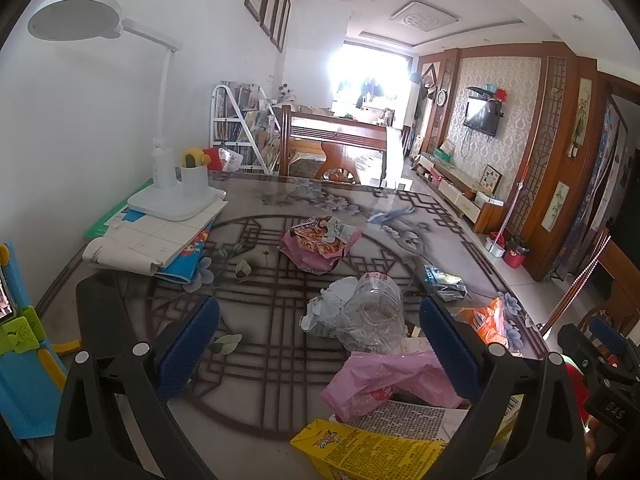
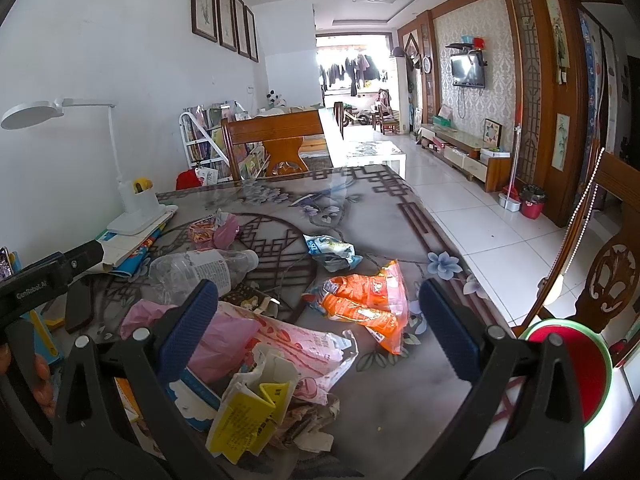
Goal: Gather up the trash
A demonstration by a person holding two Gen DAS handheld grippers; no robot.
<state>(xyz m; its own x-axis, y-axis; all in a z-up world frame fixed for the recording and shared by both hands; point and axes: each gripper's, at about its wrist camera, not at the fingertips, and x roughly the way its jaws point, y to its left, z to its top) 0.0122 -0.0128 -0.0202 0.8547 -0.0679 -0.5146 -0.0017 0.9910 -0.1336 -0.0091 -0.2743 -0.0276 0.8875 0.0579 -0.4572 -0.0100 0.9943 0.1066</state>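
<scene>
Trash lies scattered on the patterned table point(image 1: 280, 200). A crushed clear plastic bottle point(image 1: 374, 312) with crumpled paper point(image 1: 326, 308) sits ahead of my open, empty left gripper point(image 1: 320, 344); the bottle also shows in the right wrist view point(image 2: 200, 270). A pink plastic bag point(image 1: 384, 380), a yellow carton point(image 1: 360, 448) and a pink snack wrapper point(image 1: 320, 242) lie near. My right gripper point(image 2: 320, 320) is open and empty above an orange snack bag point(image 2: 368, 306), a pink printed bag point(image 2: 288, 344), a yellow wrapper point(image 2: 248, 416) and a blue-white packet point(image 2: 330, 252).
A white desk lamp point(image 1: 168, 184) stands on papers and books point(image 1: 152, 240) at the table's left. A red bin with a green rim point(image 2: 576, 368) sits by a wooden chair point(image 2: 612, 280) off the table's right edge. A blue toy point(image 1: 20, 340) is at the left.
</scene>
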